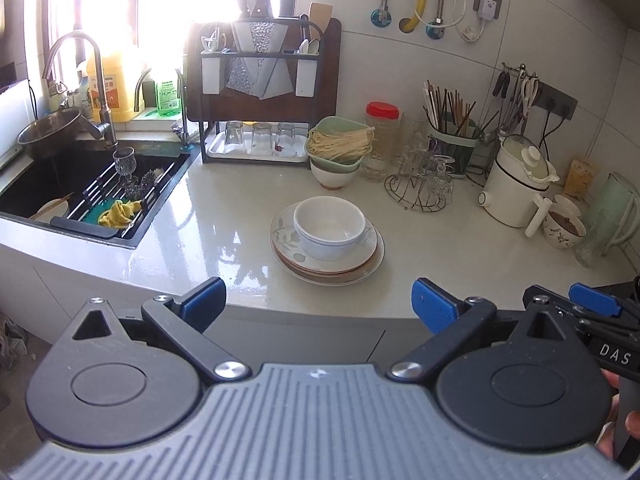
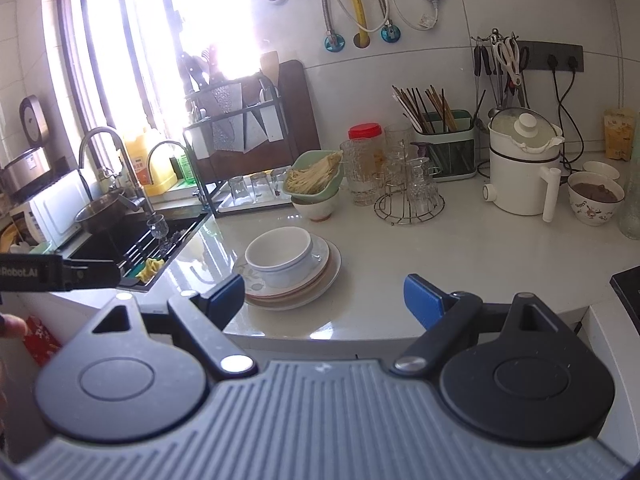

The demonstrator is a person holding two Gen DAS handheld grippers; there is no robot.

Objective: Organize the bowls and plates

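Black left claw (image 1: pixel 319 300) and right claw (image 2: pixel 324 296), blue pads, ribbed grey bases.

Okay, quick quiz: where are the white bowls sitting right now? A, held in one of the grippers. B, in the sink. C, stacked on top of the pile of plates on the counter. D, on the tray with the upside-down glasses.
C: the white bowls sit nested on the pile of plates, out on the counter.

White bowl (image 1: pixel 330 226) stacked on plates (image 1: pixel 327 258) mid-counter (image 1: pixel 224 236); left gripper (image 1: pixel 318 304) near, jaws wide apart, empty; sink (image 1: pixel 80 184) far left.
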